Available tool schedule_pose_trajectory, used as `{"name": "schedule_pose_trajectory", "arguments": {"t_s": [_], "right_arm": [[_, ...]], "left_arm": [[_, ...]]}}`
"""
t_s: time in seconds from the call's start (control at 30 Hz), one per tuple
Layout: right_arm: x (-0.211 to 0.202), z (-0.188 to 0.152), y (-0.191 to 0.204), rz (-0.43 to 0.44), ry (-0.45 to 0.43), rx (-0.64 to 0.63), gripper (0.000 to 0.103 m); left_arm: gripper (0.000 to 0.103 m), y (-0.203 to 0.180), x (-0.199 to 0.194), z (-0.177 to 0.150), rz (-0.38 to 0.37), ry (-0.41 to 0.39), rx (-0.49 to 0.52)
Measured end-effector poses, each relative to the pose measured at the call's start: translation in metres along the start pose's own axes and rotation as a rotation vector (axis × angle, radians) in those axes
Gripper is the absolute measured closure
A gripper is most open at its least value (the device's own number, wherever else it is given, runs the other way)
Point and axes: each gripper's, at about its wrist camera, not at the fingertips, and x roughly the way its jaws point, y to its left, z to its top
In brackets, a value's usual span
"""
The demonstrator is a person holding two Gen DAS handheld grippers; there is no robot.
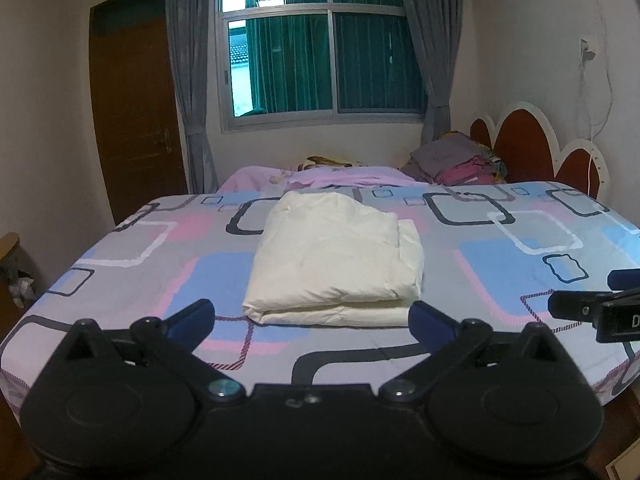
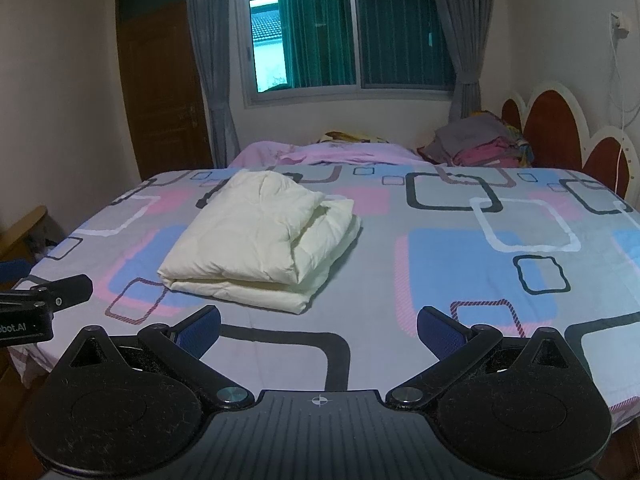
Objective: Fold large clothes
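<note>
1. Apparently the folding itself is done: the cream garment (image 1: 332, 256) lies as a thick, squared bundle on the bed (image 1: 500, 264), toward its near edge, touched by neither tool.
2. Both left tongs (image 1: 312, 318) and right tongs (image 2: 318, 330) stand wide with nothing between their pads; the left pair sits just short of the bundle's near fold, the right pair off to its right.
3. Next likely comes a final tidy, or carrying the bundle to the pile of clothes (image 1: 460, 162) by the headboard (image 1: 532, 140).
4. Open sheet lies right of the bundle; the bed's near edge sits close below the tongs.
</note>
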Motion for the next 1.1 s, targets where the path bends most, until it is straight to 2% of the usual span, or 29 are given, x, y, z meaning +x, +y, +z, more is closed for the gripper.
{"name": "schedule_pose_trajectory", "arguments": {"t_s": [1.1], "right_arm": [[-0.006, 0.003, 0.007, -0.001, -0.014, -0.004, 0.0]], "left_arm": [[0.0, 0.007, -0.015, -0.002, -0.005, -0.038, 0.007]]}}
